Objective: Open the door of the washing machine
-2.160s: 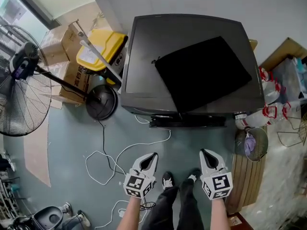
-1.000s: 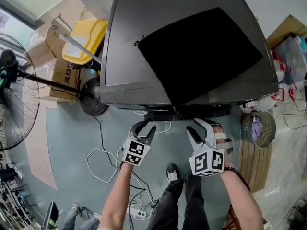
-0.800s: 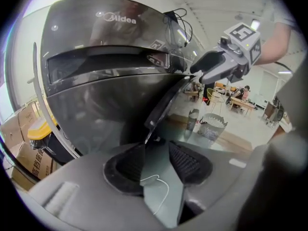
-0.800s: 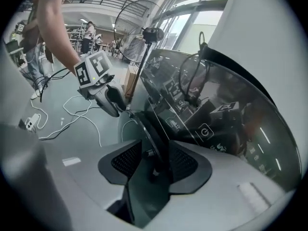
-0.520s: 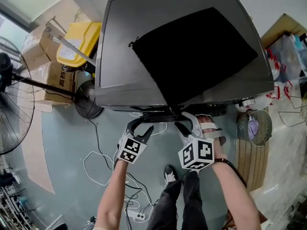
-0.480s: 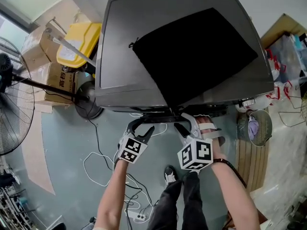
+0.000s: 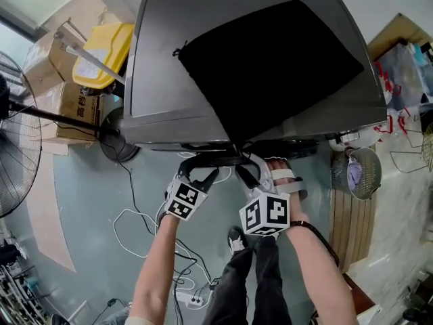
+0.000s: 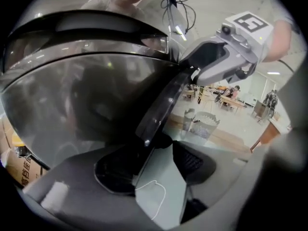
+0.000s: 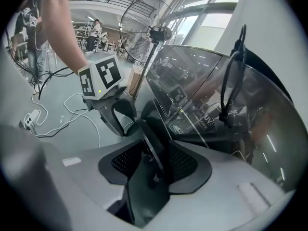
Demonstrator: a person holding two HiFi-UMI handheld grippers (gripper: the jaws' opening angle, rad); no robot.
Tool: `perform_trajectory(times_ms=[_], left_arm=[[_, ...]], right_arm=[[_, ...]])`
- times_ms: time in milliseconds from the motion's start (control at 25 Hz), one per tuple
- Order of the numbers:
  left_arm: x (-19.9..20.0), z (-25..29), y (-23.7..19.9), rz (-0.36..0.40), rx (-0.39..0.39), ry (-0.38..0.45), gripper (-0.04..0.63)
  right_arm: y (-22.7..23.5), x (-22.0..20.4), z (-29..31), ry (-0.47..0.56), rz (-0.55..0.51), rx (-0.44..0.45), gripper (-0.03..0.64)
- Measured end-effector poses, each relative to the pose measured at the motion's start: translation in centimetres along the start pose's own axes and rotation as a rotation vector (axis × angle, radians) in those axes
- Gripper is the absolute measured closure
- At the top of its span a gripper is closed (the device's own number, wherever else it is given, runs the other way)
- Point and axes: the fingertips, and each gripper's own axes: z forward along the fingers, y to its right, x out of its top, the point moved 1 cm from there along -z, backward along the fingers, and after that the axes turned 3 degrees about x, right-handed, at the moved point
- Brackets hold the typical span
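Note:
The dark grey washing machine [image 7: 162, 59] has a black cloth [image 7: 270, 59] on its top. Its round door [image 7: 216, 160] bulges out of the front, below the top's near edge. Both grippers sit side by side at that door. The black door rim [image 8: 159, 105] runs between the jaws of my left gripper [image 8: 154, 162] [image 7: 200, 170], which have just been opening; a gap shows beside the rim. My right gripper [image 9: 156, 162] [image 7: 254, 170] straddles the same rim [image 9: 153, 146], its jaws a little wider than before, and its pads do not visibly squeeze it.
A standing fan [image 7: 13, 134] with a round base [image 7: 115, 144], a yellow bin [image 7: 111, 53] and cardboard boxes [image 7: 71, 107] stand left of the machine. White cables [image 7: 135, 222] trail over the floor. A wire basket [image 7: 355, 175] sits at the right. The person's shoe [image 7: 235, 239] is below the grippers.
Both grippers moved from above the floor up to the door rim, and the head camera leaned closer. The left jaws stand wider apart than a second ago.

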Motion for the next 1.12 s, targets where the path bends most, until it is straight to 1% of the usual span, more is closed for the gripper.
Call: perform_trajectory(times_ms=[160,400,480,600,680,760,880,1040,1080,1120], left_arm=[[-0.3,0.1,0.2,-0.013,0.018,0.008,0.336],[-0.3,-0.1,0.2,-0.037,0.001,-0.010,0.336],[-0.6,-0.5,0.7,-0.055,-0.002,-0.006,0.318],[-1.9,-1.4,2.2,-0.093,-0.006,0.018,0.321],[-2.9,-1.8,2.8,-0.103,0.013,0.024,0.319],[-3.0,-1.9,3.1,-0.111,0.033,0.033,0.319],[-2.8,-2.0,3.8,-0.101,0.040,0.045,0.319],[-3.2,-2.7,4.5,-0.066,0.023,0.016,0.319],[-3.3,-2.7,4.5,-0.061,0.024,0.010,0.300],[-3.4,-2.8,4.5,-0.053,0.025,0.004,0.262]], right_arm=[[-0.2,-0.1,0.0,-0.007,0.031,0.010,0.466],[-0.2,0.0,-0.2,-0.004,0.066,0.025,0.466],[-0.8,0.0,-0.5,-0.005,0.060,0.041,0.466],[-2.2,-0.2,-1.3,-0.001,0.027,0.071,0.465],[-2.9,-0.2,-1.7,0.007,0.007,0.086,0.465],[-3.1,-0.3,-1.9,0.006,0.000,0.095,0.465],[-3.3,-0.6,-2.3,0.001,0.002,0.101,0.465],[-4.1,-0.5,-2.7,-0.006,0.004,0.122,0.465],[-4.3,-0.5,-2.8,-0.009,0.003,0.132,0.465],[-4.6,-0.6,-2.9,-0.012,0.001,0.141,0.464]])
